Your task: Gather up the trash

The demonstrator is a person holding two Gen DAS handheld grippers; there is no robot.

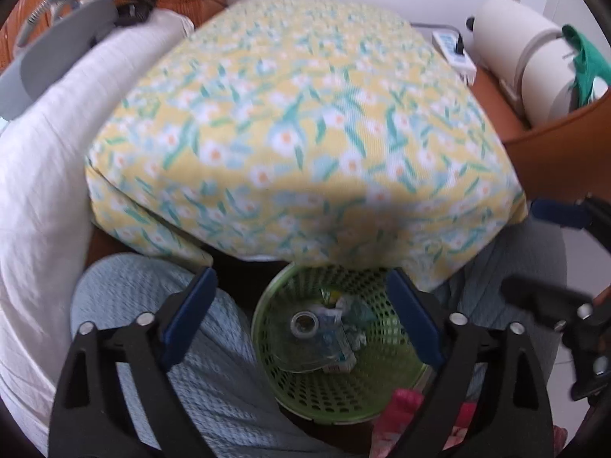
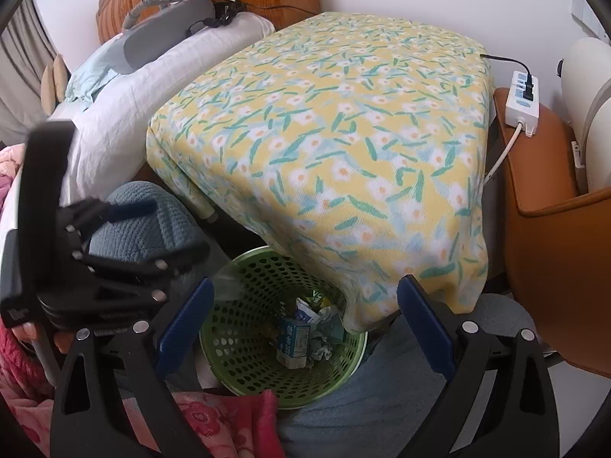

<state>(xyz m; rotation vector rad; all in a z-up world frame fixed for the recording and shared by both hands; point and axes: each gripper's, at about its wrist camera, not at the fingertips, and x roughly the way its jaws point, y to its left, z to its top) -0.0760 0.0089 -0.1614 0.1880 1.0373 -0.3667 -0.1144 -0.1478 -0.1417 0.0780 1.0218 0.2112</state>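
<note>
A green perforated basket (image 1: pixel 382 389) (image 2: pixel 244 339) stands low between folds of blue-grey waffle fabric. It holds a small blue-and-white carton (image 2: pixel 293 342) and crumpled wrappers (image 2: pixel 324 349). In the left wrist view a clear plastic bottle (image 1: pixel 305 326) lies inside it, mouth towards the camera and free of the pads. My left gripper (image 1: pixel 299 278) (image 2: pixel 164 229) hangs over the basket, open, nothing between its fingers. The right gripper (image 2: pixel 305 284) (image 1: pixel 542 255) is also open and empty above the basket's far rim.
A table under a yellow floral cloth (image 1: pixel 305 122) (image 2: pixel 336 145) overhangs the basket's far side. There is a white pillow (image 1: pixel 57 145) at left, and a power strip (image 2: pixel 522 103) on a brown stand (image 2: pixel 542 175) at right. A pink blanket (image 2: pixel 214 420) lies in front.
</note>
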